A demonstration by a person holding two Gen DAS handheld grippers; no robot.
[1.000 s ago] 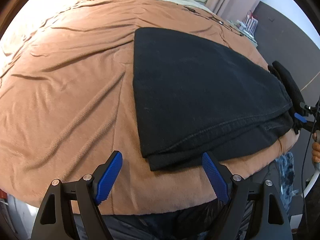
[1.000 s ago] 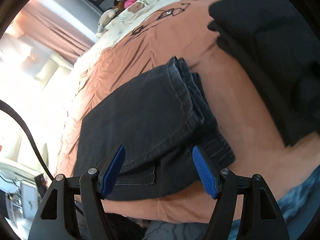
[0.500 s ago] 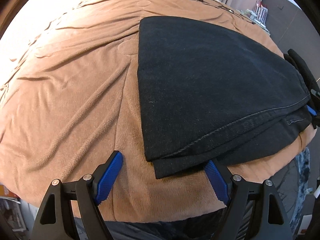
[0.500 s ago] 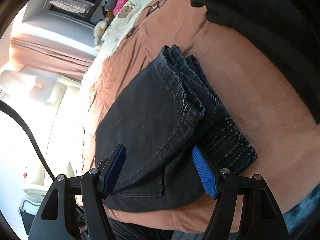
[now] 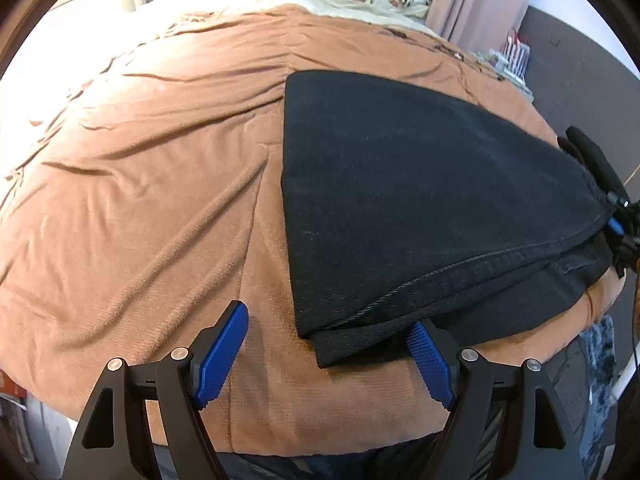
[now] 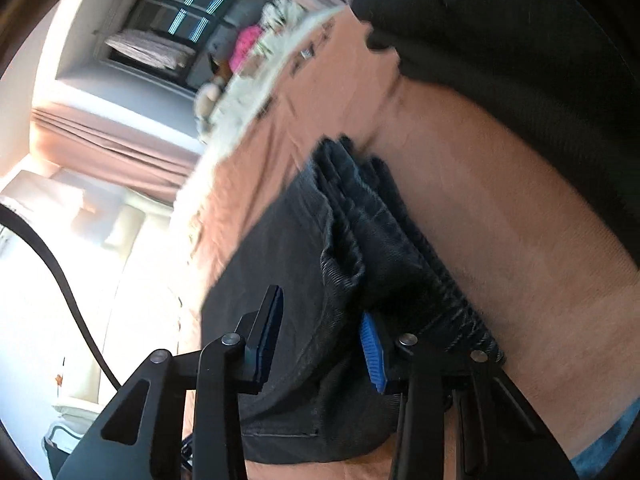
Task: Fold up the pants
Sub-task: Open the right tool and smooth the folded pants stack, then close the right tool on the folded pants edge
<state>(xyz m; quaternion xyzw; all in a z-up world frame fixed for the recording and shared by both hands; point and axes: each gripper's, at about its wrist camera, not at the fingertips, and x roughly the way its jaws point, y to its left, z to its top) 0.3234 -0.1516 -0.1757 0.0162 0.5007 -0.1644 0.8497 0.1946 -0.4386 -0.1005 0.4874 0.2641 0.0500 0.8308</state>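
The folded black pants (image 5: pixel 420 200) lie on the brown blanket (image 5: pixel 140 200) of the bed, filling the right half of the left wrist view. The left gripper (image 5: pixel 326 356) stands wide at the bottom of that frame, its right blue pad touching the near corner of the lower layer, clamping nothing. In the right wrist view, blurred, the right gripper (image 6: pixel 320 340) at lower centre has narrowed around the stacked folded edge of the pants (image 6: pixel 304 272), pads not yet fully pressed together.
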